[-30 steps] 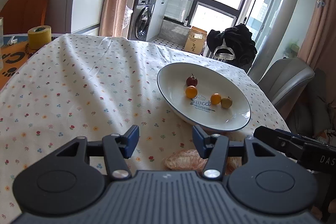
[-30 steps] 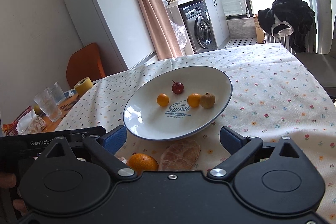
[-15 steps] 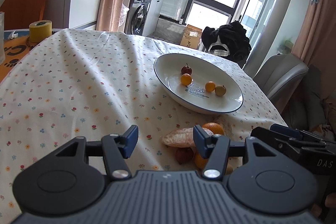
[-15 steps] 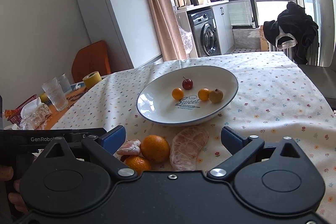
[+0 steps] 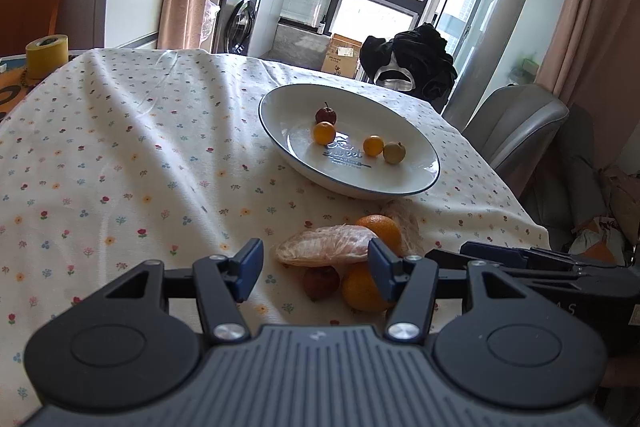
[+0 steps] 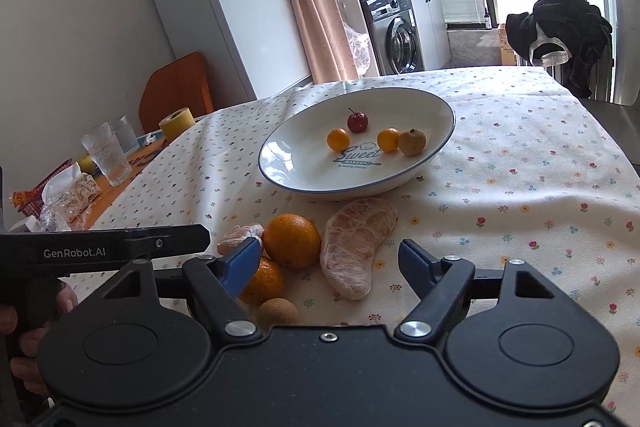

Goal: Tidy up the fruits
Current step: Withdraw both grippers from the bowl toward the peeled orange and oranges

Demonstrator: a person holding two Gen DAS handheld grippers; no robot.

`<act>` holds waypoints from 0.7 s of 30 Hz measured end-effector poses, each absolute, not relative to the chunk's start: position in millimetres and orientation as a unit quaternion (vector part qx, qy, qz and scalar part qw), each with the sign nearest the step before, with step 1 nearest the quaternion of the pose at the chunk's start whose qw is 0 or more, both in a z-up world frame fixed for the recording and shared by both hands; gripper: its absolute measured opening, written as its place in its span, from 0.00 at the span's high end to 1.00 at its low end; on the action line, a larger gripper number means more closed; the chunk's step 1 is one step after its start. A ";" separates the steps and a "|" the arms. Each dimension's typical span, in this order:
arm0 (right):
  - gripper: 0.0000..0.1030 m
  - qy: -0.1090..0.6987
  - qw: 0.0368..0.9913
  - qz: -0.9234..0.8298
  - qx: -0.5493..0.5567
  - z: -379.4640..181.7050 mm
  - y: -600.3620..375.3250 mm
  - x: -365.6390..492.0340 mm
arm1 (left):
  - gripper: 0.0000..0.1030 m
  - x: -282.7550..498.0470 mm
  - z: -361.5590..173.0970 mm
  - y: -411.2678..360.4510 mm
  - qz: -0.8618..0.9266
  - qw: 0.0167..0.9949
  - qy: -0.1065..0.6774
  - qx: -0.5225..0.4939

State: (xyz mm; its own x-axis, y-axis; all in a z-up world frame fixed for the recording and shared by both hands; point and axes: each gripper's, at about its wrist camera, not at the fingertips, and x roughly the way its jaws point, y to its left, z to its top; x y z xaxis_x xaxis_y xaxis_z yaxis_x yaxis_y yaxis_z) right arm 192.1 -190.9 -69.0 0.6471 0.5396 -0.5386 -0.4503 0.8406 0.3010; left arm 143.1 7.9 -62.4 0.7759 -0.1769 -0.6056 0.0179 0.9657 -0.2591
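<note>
On the cloth-covered worktop (image 6: 520, 155) a plate (image 6: 304, 183) holds four small fruits, and just in front of it lie two oranges (image 6: 291, 239), two peeled pomelo segments (image 6: 354, 243), and a small brown fruit (image 6: 278, 311). The right gripper (image 6: 328, 263) hovers over this pile, its fingers closing with the larger segment and an orange between them but not pressed. The left gripper (image 5: 316, 263) has its fingers half apart, gripping nothing, the other segment (image 5: 324, 249) just beyond them.

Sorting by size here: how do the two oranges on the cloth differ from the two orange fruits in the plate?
The oranges on the cloth are clearly bigger and touch each other; the plate's orange fruits are small and sit apart. Those on the cloth lie outside the plate. All are round and orange.
</note>
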 end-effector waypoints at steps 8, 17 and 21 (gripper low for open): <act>0.37 0.330 0.900 0.276 0.065 -75.4 -189.1 195.3 | 0.29 152.6 -63.1 -3.7 -0.074 0.935 0.327 -0.115; 0.47 0.341 0.897 0.275 0.061 -81.4 -186.7 203.1 | 0.29 169.4 -73.2 -8.7 -0.068 0.931 0.339 -0.115; 0.47 0.342 0.897 0.274 0.054 -84.3 -185.1 206.4 | 0.29 174.8 -81.5 -9.5 -0.062 0.929 0.348 -0.112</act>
State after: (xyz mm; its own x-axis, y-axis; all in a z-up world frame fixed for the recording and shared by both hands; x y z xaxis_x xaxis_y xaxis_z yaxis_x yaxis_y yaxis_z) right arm 206.4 -185.1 -84.3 0.6166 0.5284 -0.5836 -0.4544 0.8442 0.2842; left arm 174.8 -9.5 -81.5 0.7496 -0.1928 -0.6332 0.0360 0.9671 -0.2518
